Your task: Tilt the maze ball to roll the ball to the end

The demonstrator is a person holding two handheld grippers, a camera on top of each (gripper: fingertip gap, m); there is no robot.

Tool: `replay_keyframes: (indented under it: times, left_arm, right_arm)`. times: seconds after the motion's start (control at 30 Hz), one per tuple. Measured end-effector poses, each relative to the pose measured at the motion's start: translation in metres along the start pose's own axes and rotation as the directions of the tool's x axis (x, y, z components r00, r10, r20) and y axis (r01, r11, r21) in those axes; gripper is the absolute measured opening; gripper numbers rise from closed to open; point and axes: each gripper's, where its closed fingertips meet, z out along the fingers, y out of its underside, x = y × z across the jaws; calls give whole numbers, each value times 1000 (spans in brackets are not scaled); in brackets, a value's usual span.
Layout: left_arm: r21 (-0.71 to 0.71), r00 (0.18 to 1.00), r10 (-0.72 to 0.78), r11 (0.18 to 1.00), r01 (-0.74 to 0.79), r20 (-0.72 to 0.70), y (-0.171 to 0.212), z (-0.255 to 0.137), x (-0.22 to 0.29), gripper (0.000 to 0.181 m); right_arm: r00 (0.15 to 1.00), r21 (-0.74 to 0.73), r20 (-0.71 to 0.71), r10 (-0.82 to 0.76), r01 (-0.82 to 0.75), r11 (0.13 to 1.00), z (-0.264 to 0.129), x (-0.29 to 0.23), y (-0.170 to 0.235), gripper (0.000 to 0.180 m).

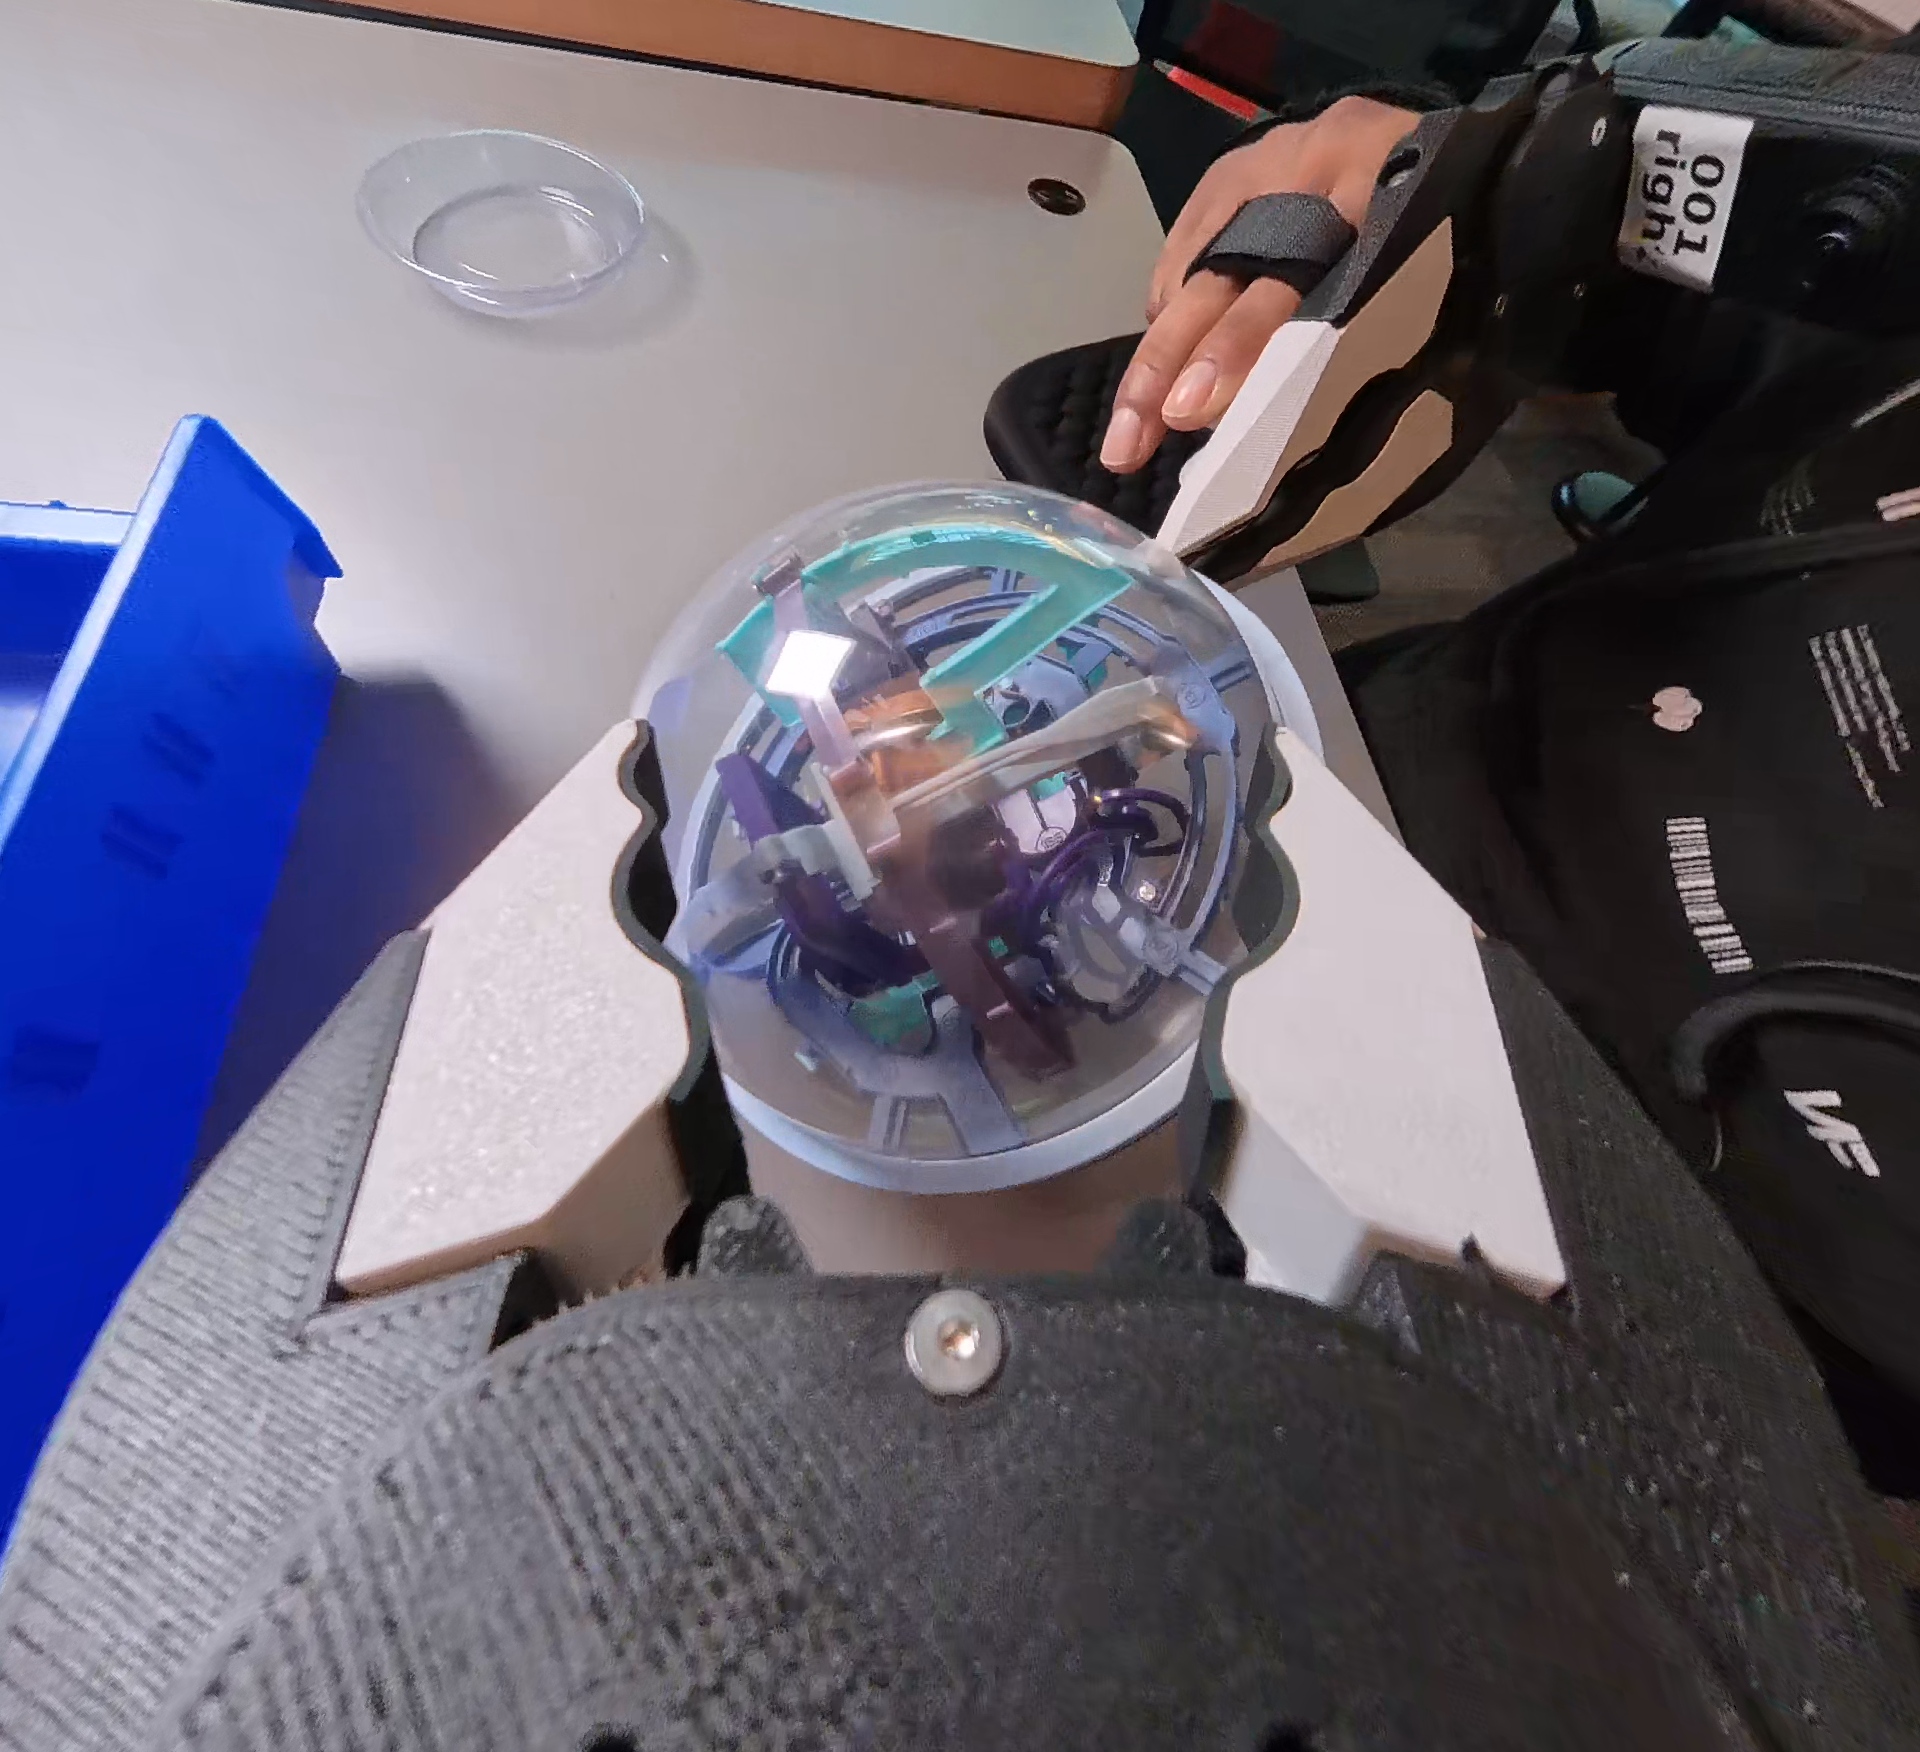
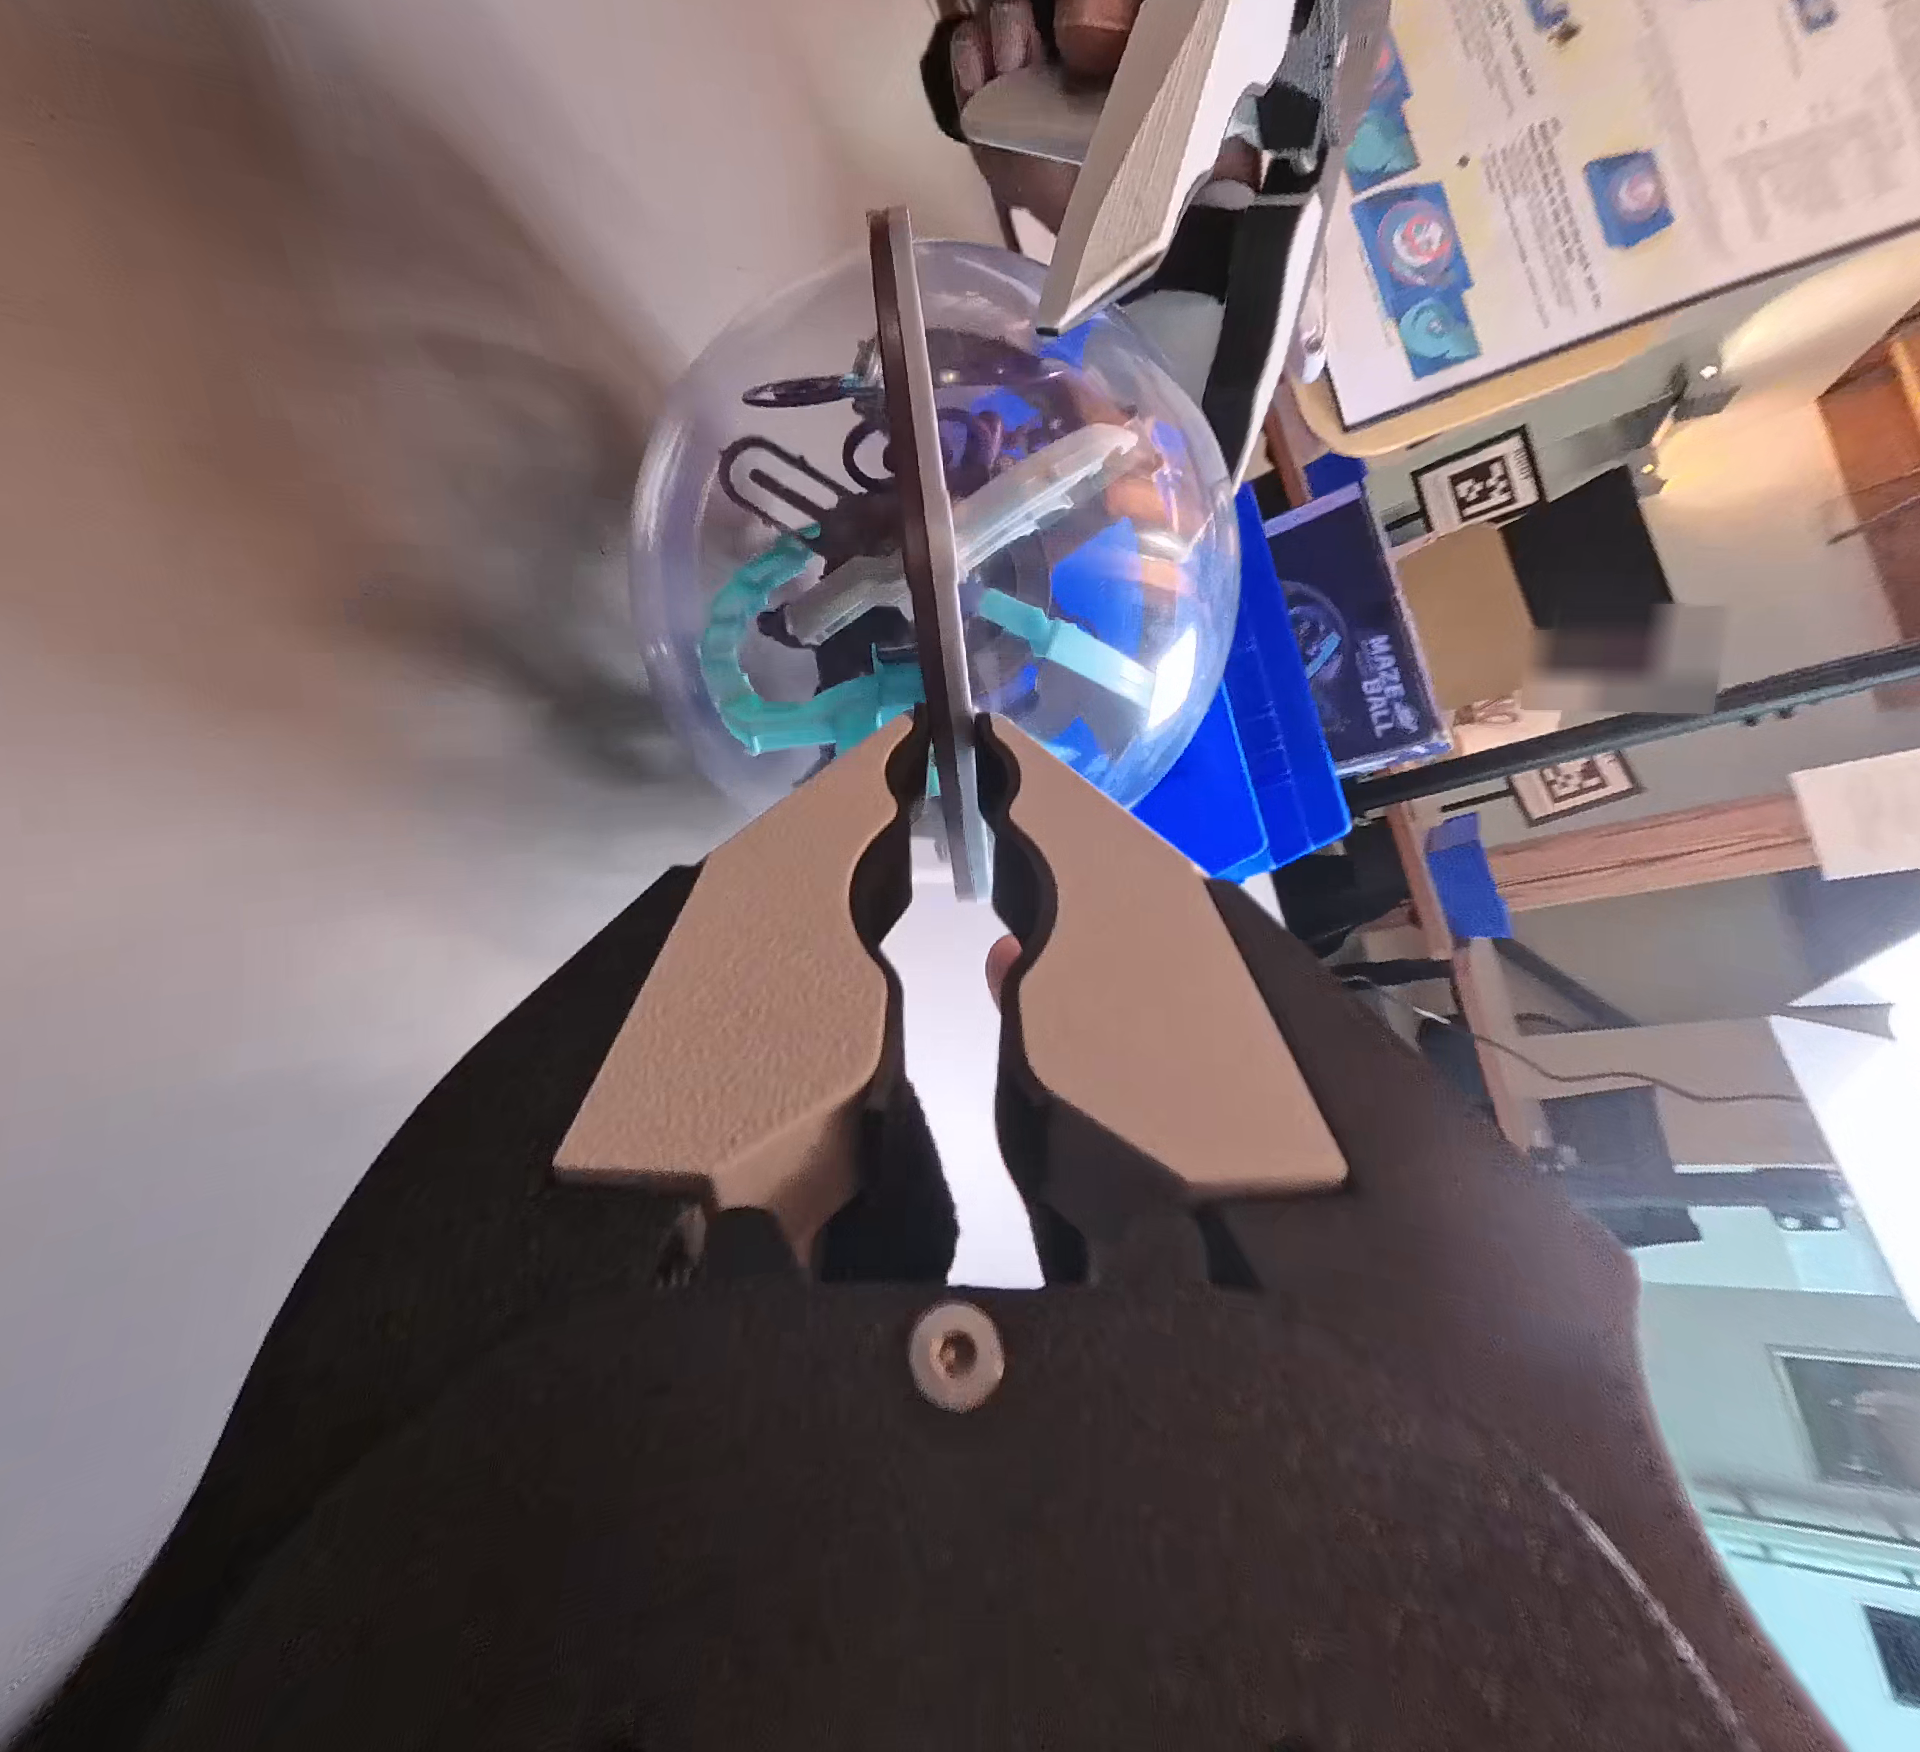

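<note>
the left gripper (image 1: 961,881) is standing wide, its two pale fingers (image 1: 540,954) pressing against opposite sides of the maze ball (image 1: 961,829), so it is grasping the clear sphere around its middle. the ball is being held just above the near edge of the white table (image 1: 312,175), with teal, purple and brown tracks showing inside. the right gripper (image 2: 951,767) is nearly closed, its fingertips pinching the thin flat rim (image 2: 914,497) that is ringing the ball; in the left wrist view that gripper (image 1: 1174,549) is touching the ball's far right side. a blue bin (image 1: 156,767) is sitting just left of the ball, and a clear plastic dish (image 1: 504,222) is lying farther back on the table, well apart from both.
</note>
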Motion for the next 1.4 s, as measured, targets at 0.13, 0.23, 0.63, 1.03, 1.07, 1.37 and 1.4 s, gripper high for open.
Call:
replay_keyframes:
  times: [0.13, 0.23, 0.63, 1.03, 1.07, 1.37, 1.4]
  left_arm:
    - [-6, 998, 67, 998, -67, -2, 4, -4, 7, 111]
    - [-1, 993, 114, 993, -114, -1, 6, -5, 13, 111]
    - [99, 997, 73, 992, -72, -10, 10, -14, 7, 110]
    - [125, 999, -12, 992, 18, -49, 5, -12, -12, 110]
    - [122, 999, -16, 992, 22, -51, 5, -12, -12, 110]
    - [109, 992, -126, 986, 127, -15, 0, -12, -23, 109]
    - [105, 989, -149, 983, 148, -6, -1, -11, -25, 109]
  right_arm:
    - [999, 39, -38, -35, 37, 999, -1, -6, -8, 6]
    - [999, 79, -45, -20, 23, 997, -2, -10, -12, 7]
    - [992, 166, -75, 100, -86, 982, 3, 1, -8, 12]
    - [966, 170, 18, 259, -259, 951, 11, 15, 0, 9]
    - [961, 167, 22, 275, -275, 947, 11, 15, 0, 9]
    - [935, 110, 38, 354, -356, 928, 20, 16, 13, 9]
    - [935, 97, 37, 352, -354, 930, 22, 16, 15, 8]
